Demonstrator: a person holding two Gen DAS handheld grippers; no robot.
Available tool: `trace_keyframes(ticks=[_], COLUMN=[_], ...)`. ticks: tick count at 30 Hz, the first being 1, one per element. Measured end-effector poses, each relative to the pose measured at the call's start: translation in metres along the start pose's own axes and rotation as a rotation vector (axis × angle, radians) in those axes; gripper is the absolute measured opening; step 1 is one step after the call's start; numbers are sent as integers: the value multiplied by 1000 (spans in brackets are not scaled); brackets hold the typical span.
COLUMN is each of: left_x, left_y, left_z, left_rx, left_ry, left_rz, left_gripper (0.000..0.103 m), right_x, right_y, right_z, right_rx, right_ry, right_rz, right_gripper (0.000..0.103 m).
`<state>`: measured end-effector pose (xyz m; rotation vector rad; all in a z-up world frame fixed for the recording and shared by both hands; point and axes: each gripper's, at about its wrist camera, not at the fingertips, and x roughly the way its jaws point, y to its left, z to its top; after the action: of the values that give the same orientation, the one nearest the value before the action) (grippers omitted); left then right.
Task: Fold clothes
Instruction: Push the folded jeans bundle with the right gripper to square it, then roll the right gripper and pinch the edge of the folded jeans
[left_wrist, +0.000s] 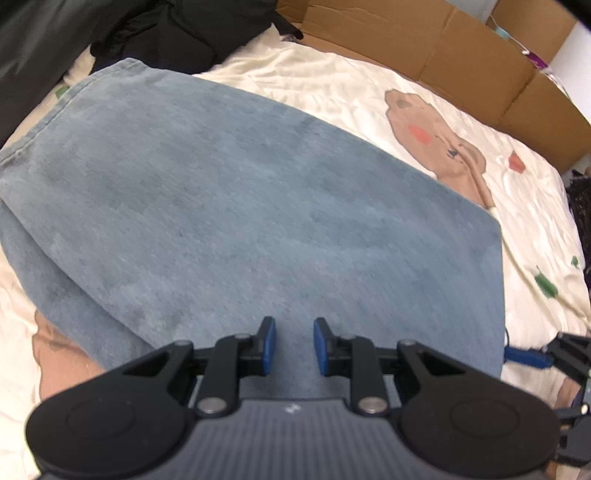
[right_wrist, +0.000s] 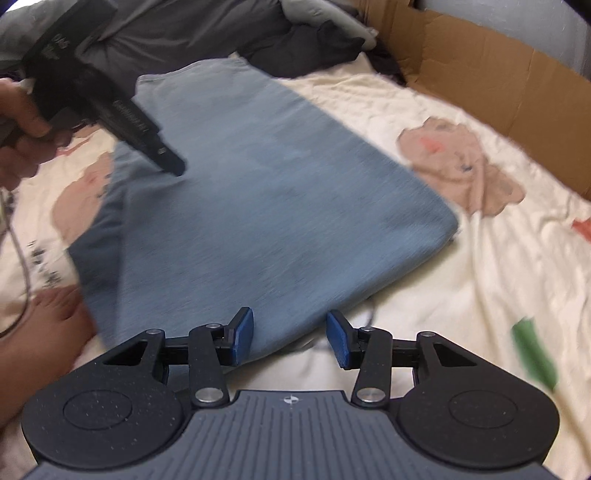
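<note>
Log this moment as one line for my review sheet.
left gripper: open, empty, over blue garment | right gripper: open, empty, at garment's near edge | garment: folded flat on bed sheet

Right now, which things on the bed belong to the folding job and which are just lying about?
Job:
- blue garment, lying flat, partly folded
- left gripper, jaws apart over the garment, gripping nothing
- right gripper, jaws apart at the garment's near edge

Lying about:
- dark clothes pile behind it
- cardboard box along the far side
- cream bedsheet underneath
</note>
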<state>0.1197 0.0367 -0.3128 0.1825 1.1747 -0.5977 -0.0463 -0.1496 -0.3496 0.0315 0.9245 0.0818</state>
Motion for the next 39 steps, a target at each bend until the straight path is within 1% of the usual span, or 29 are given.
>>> trace_keyframes(ticks=[2, 4, 8, 12, 18, 19, 22, 26, 30, 34, 39], left_x=[-1, -2, -5, -10, -11, -12, -16, -17, -17, -21, -23], left_y=[-3, -4, -5, -6, -1, 0, 1, 2, 4, 4, -2], left_z=[-4, -10, -20, -28, -44, -46, -49, -54, -59, -60, -63], left_rx=[23, 39, 46, 64, 43, 41, 40, 51, 43, 52, 87], left_ry=[10, 17, 29, 56, 128, 134, 147, 171, 191, 205, 232], left_rz=[-9, -19, -30, -42, -53, -54, -59, -66, -71, -91, -123], left_gripper=[24, 24, 25, 25, 24, 24, 24, 24, 24, 24, 24], right_x=[-2, -3, -5, -6, -8, -8, -8, -8, -7, -7, -8], right_y=[9, 16, 22, 21, 17, 16, 11, 2, 5, 0, 8], right_z=[-6, -11, -14, -14, -15, -16, -15, -15, -15, -14, -16], right_rx=[-6, -5, 5, 25, 99, 107, 133, 210, 215, 268, 256], right_ry=[13, 22, 32, 40, 53, 53, 51, 57, 62, 70, 83], right_rz=[23, 41, 55, 70, 98, 103, 128, 170, 170, 202, 247], right_gripper=[45, 41, 40, 40, 40, 38, 38, 38, 38, 38, 42])
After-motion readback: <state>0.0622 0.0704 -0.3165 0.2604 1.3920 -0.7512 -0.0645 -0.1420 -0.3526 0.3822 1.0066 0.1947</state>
